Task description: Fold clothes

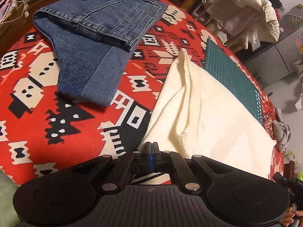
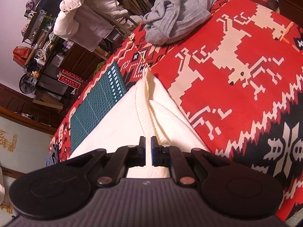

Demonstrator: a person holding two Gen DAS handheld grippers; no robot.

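Note:
A cream knit sweater (image 1: 208, 113) lies on the red patterned blanket (image 1: 37, 113), and its ribbed hem rises in a fold toward the camera. My left gripper (image 1: 151, 144) is shut, its pads pressed together on the sweater's near edge. In the right wrist view the same sweater (image 2: 117, 124) runs up taut between the fingers of my right gripper (image 2: 148, 140), which is shut on the fabric with only a thin white strip showing. Folded blue jeans (image 1: 94, 37) rest at the far left of the blanket.
A green cutting mat (image 1: 231, 71) (image 2: 96, 102) lies partly under the sweater's far side. A crumpled grey garment (image 2: 176, 19) sits near the blanket's edge. Beyond the edge stand a chair draped with a white coat (image 2: 89, 9) and cluttered shelves (image 2: 37, 37).

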